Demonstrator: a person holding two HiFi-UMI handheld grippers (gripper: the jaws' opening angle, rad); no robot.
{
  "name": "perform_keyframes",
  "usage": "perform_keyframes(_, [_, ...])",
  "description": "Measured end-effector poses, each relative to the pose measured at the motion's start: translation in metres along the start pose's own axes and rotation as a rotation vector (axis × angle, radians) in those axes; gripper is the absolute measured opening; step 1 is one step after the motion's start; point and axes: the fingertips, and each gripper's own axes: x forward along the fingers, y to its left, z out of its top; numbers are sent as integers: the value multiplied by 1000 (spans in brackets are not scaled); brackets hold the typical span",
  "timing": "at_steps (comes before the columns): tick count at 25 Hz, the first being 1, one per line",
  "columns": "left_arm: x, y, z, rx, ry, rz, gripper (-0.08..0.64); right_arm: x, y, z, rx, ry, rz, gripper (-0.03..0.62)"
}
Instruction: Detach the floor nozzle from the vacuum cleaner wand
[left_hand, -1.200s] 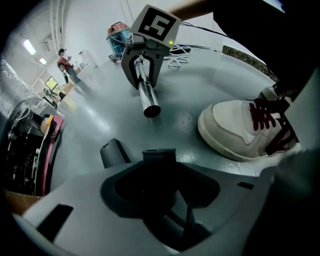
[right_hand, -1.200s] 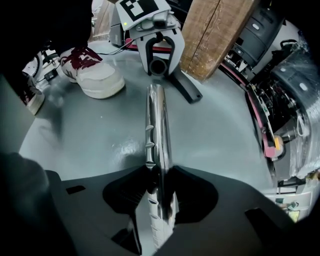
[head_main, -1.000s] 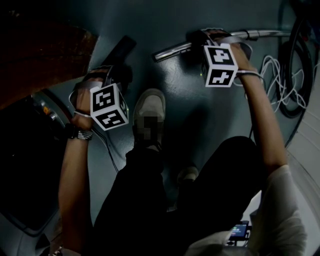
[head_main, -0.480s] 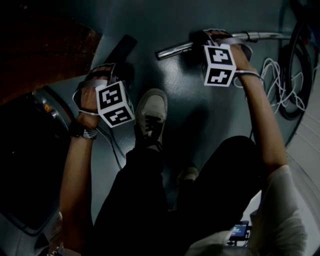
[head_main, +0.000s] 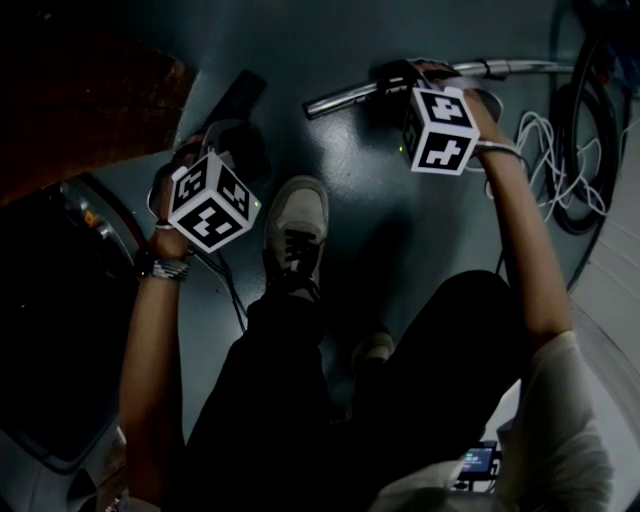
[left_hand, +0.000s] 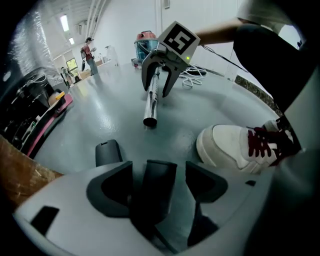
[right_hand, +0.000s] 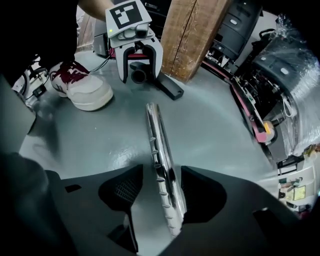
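Floor (head_main: 380, 225), grey and glossy, is carrying wand (head_main: 345, 98) and floor nozzle (head_main: 242, 95), lying apart.
Chrome wand is lying at the far right, its open end pointing left toward the dark floor nozzle at the far left, bare floor showing between them; a white shoe (head_main: 295, 225) is standing nearer. The left gripper (left_hand: 159, 172) is straddling the nozzle's neck, the right gripper (right_hand: 162, 172) the wand; both pairs of jaws have just been opening and are standing wide.

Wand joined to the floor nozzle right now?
No: in the left gripper view the wand ends open on the floor, with a clear gap between it and the floor nozzle.
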Motion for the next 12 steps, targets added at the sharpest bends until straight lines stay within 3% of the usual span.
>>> perform_keyframes(5, [-8,0,17,-30,-101,0,325,-11,1,1,56,-39,-7,238])
perform_keyframes(12, [-50,27,54,-130,-335,77,324,-31,-9,-4,152,-101,-85,238])
